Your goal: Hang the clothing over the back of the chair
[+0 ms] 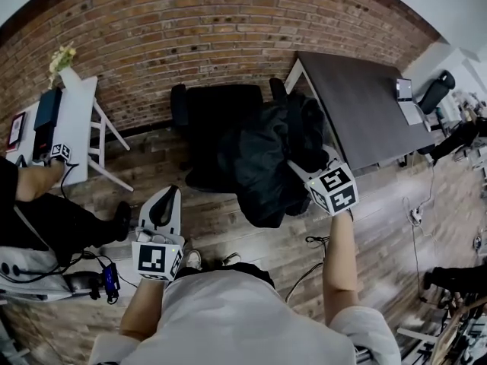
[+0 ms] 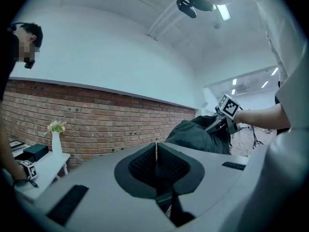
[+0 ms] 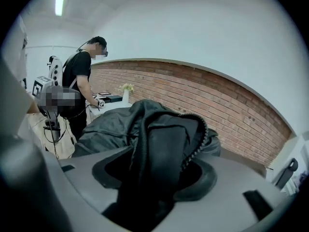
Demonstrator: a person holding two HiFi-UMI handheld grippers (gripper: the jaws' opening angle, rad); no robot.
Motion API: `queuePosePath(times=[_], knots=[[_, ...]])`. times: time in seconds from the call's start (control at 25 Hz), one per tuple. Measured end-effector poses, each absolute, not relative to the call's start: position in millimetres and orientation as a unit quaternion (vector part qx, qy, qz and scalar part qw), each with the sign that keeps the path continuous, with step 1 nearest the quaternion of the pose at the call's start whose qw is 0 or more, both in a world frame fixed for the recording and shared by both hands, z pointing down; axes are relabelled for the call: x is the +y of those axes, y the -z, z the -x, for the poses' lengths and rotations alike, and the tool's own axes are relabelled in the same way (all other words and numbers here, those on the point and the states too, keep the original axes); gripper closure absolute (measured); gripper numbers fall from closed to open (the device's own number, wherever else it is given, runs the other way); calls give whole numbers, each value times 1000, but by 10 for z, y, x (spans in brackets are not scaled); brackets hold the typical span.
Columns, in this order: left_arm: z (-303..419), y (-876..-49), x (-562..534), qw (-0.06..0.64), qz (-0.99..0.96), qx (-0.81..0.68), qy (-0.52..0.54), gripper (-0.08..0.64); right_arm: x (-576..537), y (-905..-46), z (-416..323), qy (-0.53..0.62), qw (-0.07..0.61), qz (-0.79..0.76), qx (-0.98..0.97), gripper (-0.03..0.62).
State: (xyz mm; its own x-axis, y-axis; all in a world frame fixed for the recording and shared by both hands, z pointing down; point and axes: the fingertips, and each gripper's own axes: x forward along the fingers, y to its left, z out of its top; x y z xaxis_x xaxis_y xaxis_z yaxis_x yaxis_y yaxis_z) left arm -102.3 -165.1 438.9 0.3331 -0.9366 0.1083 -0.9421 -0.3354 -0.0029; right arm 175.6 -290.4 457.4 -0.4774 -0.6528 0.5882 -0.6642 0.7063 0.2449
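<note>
The right gripper (image 1: 303,172) is reaching down into the black jacket (image 1: 262,162), which is lying draped over the side of the black chair (image 1: 213,109) nearest these jaws. The jaws are standing wide apart, and a fold of the jacket's zipped edge is lying slack between them rather than being pinched. I am reading this as a letting-go, since the chair is bearing the cloth. The left gripper (image 1: 165,201) is hanging well apart from the jacket with its jaws together on nothing, probably because one gripper is enough for this draping.

The right gripper view is showing what the head view is not: the zipper teeth, the loose fold running out ahead of the jaws, and a person (image 3: 82,81) standing far beyond them by the brick wall (image 3: 217,105). The head view alone is showing how the jacket is spreading over the chair and hanging toward the floor (image 1: 228,226). The left gripper view is showing its own jaws meeting, with the jacket heaped beyond and to their right.
</note>
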Motion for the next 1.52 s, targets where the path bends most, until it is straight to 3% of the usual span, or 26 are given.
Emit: queuePosePath(times=[1.04,1.36,1.52], knots=[[1136,-4461,-1479,47,-824,-563,-44,529,-2689,-4565,-2033,-39,290,-496,-818,307],[1135,-4464,-1433,47,-827,-558,-44,529,-2560,-4482,-2170,-67,244,-533,-807,305],[1151,-4466,-1425,47,-828,-557,-46,529,-2527,-4581,-2161,-72,257,-532,-804,304]])
